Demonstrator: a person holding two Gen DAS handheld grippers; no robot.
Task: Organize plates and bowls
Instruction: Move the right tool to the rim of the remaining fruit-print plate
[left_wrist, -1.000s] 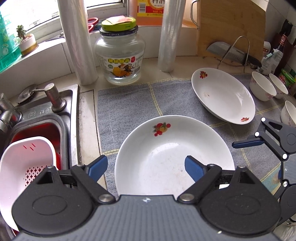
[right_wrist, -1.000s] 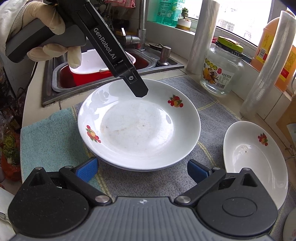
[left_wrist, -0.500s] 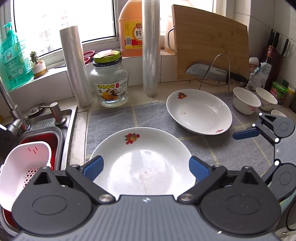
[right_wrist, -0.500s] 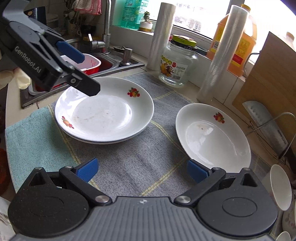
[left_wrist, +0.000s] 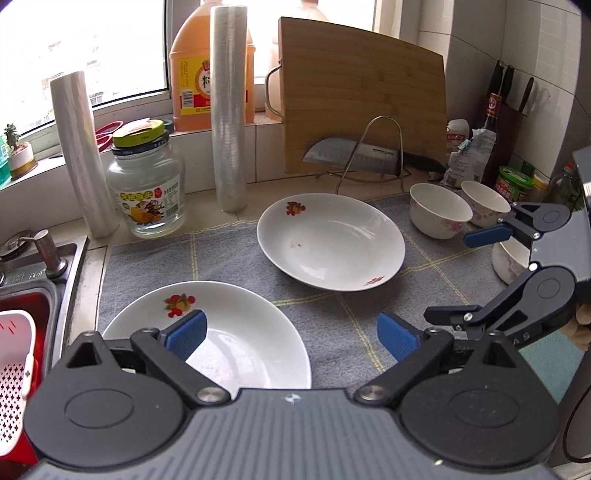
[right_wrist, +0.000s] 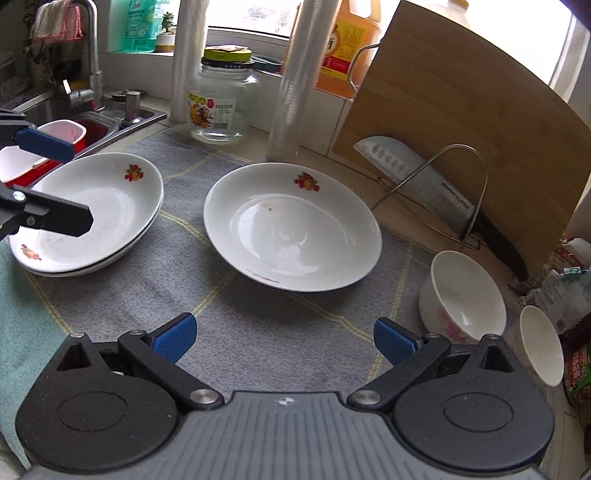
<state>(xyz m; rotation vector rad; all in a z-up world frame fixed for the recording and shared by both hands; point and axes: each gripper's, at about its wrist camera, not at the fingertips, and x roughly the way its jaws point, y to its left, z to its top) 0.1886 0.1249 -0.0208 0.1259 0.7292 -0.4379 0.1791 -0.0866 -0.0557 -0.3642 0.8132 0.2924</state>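
On the cloth-covered surface (right_wrist: 258, 332), the stacked plates (right_wrist: 92, 210) lie at ten o'clock and a lone plate (right_wrist: 291, 229) at twelve, with bowls (right_wrist: 463, 295) at three. Both hand-held grippers hover level and released, empty: left hand-held gripper (left_wrist: 291, 334) over the stack's near edge, right hand-held gripper (right_wrist: 283, 338) before the lone plate.

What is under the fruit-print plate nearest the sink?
In the right wrist view, a second white rim shows just beneath the plate nearest the sink, so it sits on another plate, on the grey mat. That lower plate's face is covered.
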